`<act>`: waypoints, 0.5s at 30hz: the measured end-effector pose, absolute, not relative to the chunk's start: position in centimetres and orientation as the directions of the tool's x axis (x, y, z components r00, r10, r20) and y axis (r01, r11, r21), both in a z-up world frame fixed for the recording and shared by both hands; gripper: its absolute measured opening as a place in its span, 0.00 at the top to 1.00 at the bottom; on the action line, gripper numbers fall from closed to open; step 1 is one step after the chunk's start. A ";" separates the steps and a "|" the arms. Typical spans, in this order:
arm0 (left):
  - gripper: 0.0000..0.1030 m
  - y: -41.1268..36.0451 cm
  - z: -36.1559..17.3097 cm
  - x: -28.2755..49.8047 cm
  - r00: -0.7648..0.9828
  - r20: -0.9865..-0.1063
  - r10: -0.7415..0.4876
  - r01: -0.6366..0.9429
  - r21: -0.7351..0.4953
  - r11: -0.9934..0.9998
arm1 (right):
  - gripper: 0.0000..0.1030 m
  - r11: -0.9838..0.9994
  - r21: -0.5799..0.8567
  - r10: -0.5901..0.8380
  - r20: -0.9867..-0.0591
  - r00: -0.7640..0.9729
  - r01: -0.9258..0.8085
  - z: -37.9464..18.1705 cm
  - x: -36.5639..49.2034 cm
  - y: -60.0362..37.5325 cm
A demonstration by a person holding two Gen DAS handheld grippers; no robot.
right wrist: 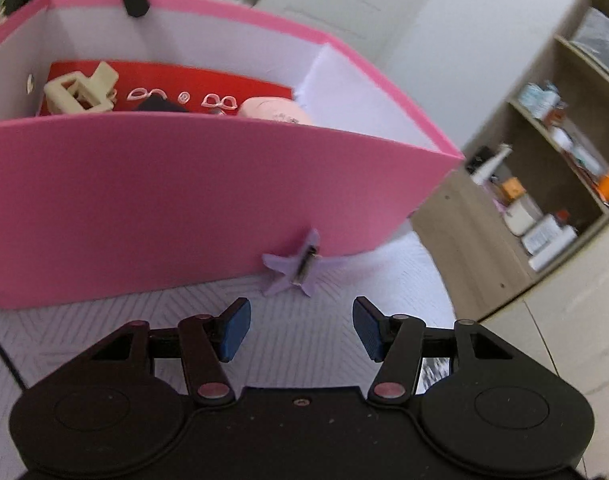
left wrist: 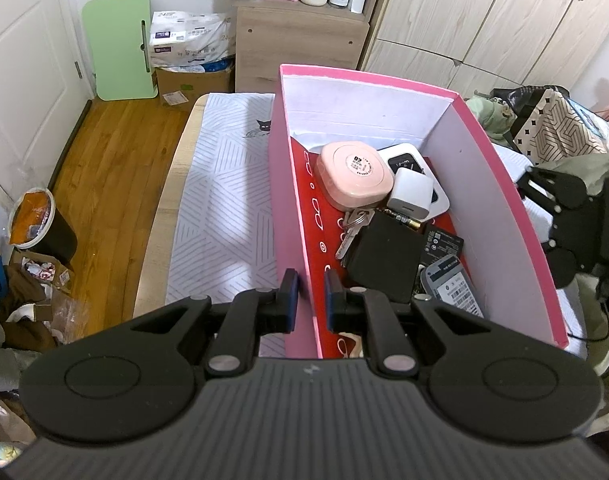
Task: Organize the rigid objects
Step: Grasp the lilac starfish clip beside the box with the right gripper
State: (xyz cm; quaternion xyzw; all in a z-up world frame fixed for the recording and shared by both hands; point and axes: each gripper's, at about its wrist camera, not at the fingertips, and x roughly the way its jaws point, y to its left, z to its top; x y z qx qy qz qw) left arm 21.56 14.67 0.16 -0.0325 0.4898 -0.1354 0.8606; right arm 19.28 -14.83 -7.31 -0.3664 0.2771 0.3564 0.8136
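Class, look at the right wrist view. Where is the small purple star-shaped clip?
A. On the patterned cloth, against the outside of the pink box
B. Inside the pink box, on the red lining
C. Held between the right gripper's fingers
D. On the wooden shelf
A: the purple clip lies on the patterned cloth at the foot of the pink box, ahead of the open right gripper, whose fingers hold nothing.
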 end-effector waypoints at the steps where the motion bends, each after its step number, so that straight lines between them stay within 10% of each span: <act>1: 0.89 14.7 0.1 21.6 0.484 -0.834 -0.264 0.202 -0.188 0.961 | 0.39 0.463 -0.391 0.391 -0.715 0.580 -0.795 -7.2 19.7 -14.6; 15: 0.89 14.6 0.1 21.5 0.484 -0.835 -0.262 0.209 -0.181 0.961 | 0.34 0.322 -0.192 0.508 -0.791 0.341 -0.927 -6.6 25.0 -15.7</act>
